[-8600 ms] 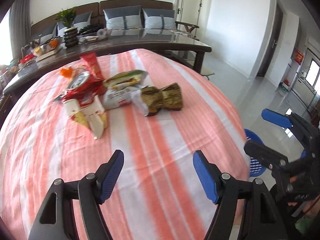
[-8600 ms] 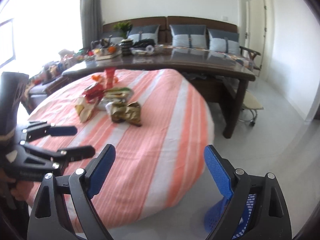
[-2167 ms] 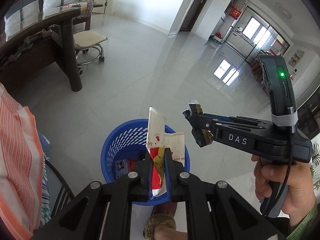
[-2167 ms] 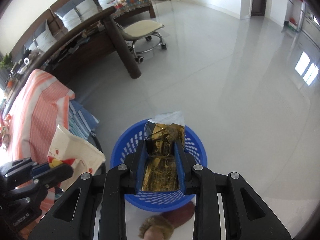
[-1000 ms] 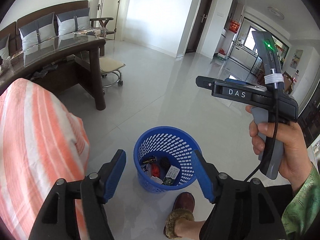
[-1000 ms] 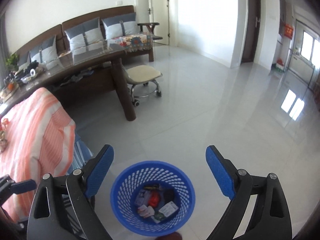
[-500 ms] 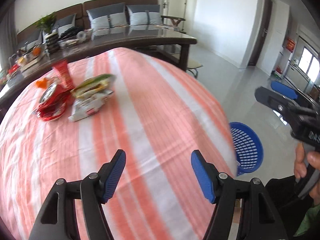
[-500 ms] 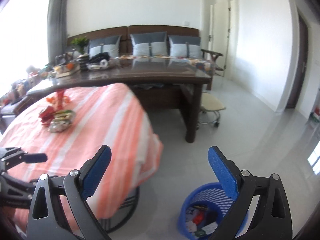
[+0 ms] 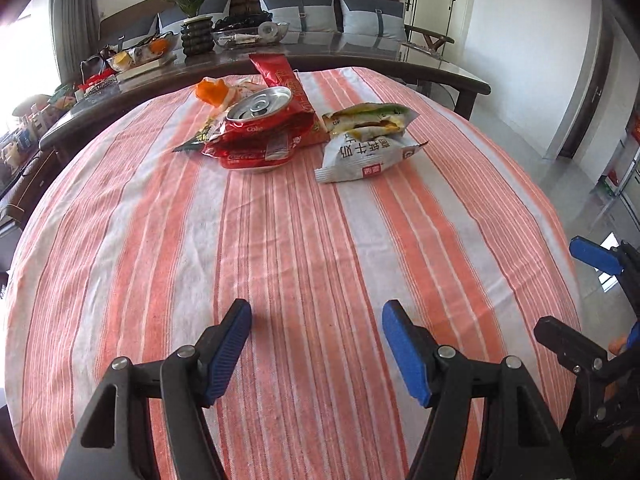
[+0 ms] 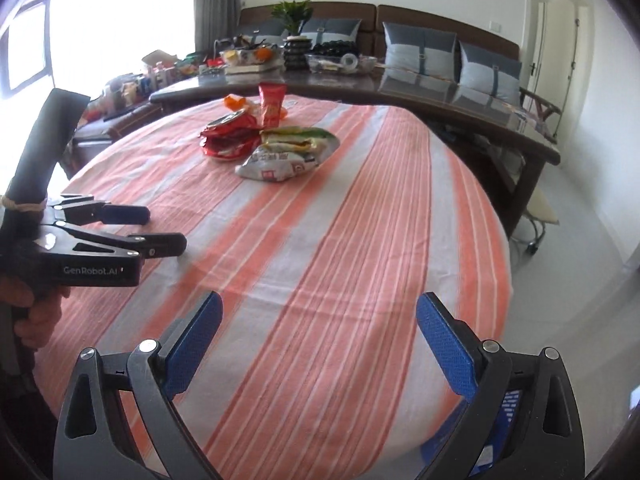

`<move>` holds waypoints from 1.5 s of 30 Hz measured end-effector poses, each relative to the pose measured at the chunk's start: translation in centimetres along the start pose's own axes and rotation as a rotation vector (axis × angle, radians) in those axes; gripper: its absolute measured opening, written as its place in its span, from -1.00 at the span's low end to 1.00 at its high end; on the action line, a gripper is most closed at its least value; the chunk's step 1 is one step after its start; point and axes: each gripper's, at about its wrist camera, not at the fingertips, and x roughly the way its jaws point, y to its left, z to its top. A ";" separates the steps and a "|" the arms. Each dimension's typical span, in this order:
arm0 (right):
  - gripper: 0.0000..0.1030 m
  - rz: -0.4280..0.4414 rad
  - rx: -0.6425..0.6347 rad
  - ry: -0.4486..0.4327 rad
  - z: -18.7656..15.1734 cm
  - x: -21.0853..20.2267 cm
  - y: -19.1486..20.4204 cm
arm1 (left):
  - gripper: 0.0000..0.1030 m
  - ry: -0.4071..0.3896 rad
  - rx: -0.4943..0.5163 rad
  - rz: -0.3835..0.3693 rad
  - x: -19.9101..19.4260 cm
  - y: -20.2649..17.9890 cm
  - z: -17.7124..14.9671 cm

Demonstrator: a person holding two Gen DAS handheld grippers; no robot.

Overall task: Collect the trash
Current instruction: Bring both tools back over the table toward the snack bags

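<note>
Both units empty: left hand-held gripper [image 9: 316, 336] released, jaws just widened slightly; right hand-held gripper [image 10: 320, 328] released. Trash at desk's [image 9: 320, 240] far side: crushed cola can [image 9: 256, 128], white wrapper [image 9: 366, 154] beside it, green-yellow wrapper [image 9: 366, 116] behind.

Black hand-held gripper [image 9: 316, 328], blue pads [image 9: 404, 344] (ribbed)

From my left camera the right gripper [image 9: 576, 292] is cut off by the picture's right edge. The red packets [image 9: 256, 140] lie partly under the crushed can [image 9: 260, 114] — I cannot count them. The orange scrap [image 9: 210, 90] behind is too small to name. In the right view, the blue basket [image 10: 508, 412] hides behind my right finger — the clutter on the far dark table [image 10: 256, 60] blurs.
</note>
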 end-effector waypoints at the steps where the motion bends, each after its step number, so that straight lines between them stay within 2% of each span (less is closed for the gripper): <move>1: 0.90 -0.003 -0.010 0.008 -0.2 0.1 0.2 | 0.41 -0.002 0.005 0.000 0.1 0.1 0.0; 8: 0.90 -0.010 0.000 0.079 -1.2 1.8 0.0 | 0.58 0.001 0.041 0.018 0.7 -0.4 0.3; 22: 0.91 -0.004 -0.010 0.100 -1.5 1.5 0.1 | 0.68 0.012 0.031 0.018 0.8 -0.8 0.5; 26: 0.91 -0.008 -0.014 0.100 -1.5 1.5 0.2 | 0.68 0.001 0.052 -0.094 1.3 -1.9 2.7; 30: 0.91 -0.006 -0.022 0.098 -1.5 1.5 0.3 | 0.68 0.001 0.091 -0.103 3.7 -3.0 6.2; 34: 0.91 -0.005 -0.036 0.095 -1.6 1.3 0.6 | 0.68 0.020 0.039 -0.139 6.3 -2.3 8.8; 39: 0.91 -0.001 -0.052 0.091 -1.9 1.0 0.7 | 0.68 -0.011 0.074 -0.132 7.5 -2.1 10.7; 43: 0.91 0.002 -0.055 0.091 -1.9 0.9 0.6 | 0.68 -0.021 0.102 -0.179 7.7 -2.0 11.3; 44: 0.91 0.002 -0.056 0.091 -1.9 1.0 0.6 | 0.65 -0.022 0.114 -0.190 7.7 -2.1 11.3; 45: 0.91 0.001 -0.057 0.091 -1.8 1.0 0.6 | 0.44 -0.028 0.126 -0.198 7.6 -2.3 11.2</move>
